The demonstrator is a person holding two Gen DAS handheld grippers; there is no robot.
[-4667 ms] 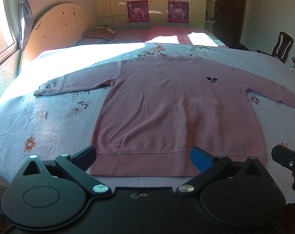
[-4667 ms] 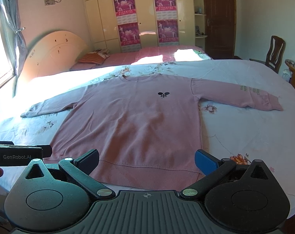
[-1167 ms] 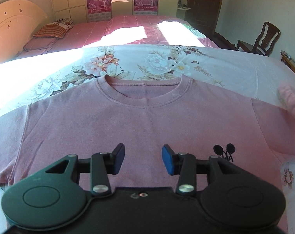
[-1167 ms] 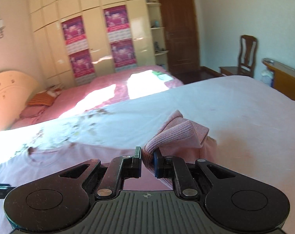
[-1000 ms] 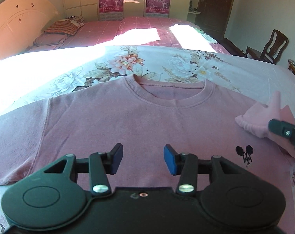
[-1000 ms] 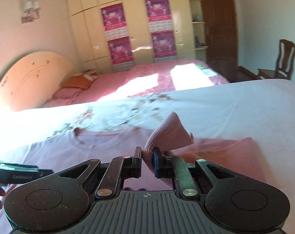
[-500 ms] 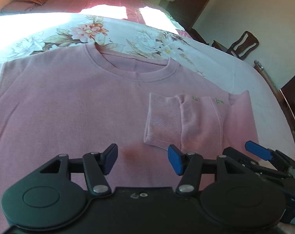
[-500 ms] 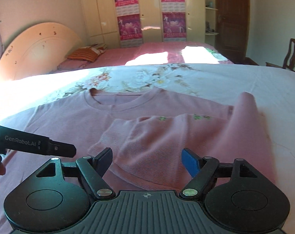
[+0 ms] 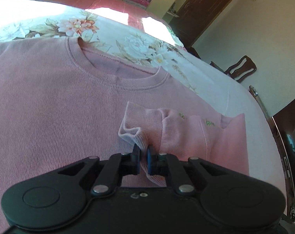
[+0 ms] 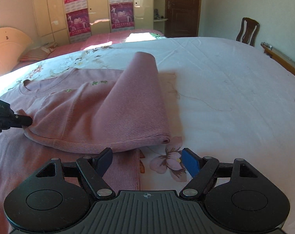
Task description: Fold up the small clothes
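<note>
Left gripper now pinches the ribbed cuff, which it only hovered over before.
The pink knit sweater lies on the floral bedsheet, sleeve folded across its chest; right gripper, spread wide, sits at six o'clock.

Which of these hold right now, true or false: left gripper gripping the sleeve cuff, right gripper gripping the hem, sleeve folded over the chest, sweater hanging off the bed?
1. The left gripper is shut on the ribbed cuff. True.
2. The right gripper is clamped on the hem. False: its jaws stand open, holding nothing.
3. The sleeve lies folded across the pink knit sweater. True.
4. The sweater hangs off the bed. False: it lies on the floral bedsheet.
</note>
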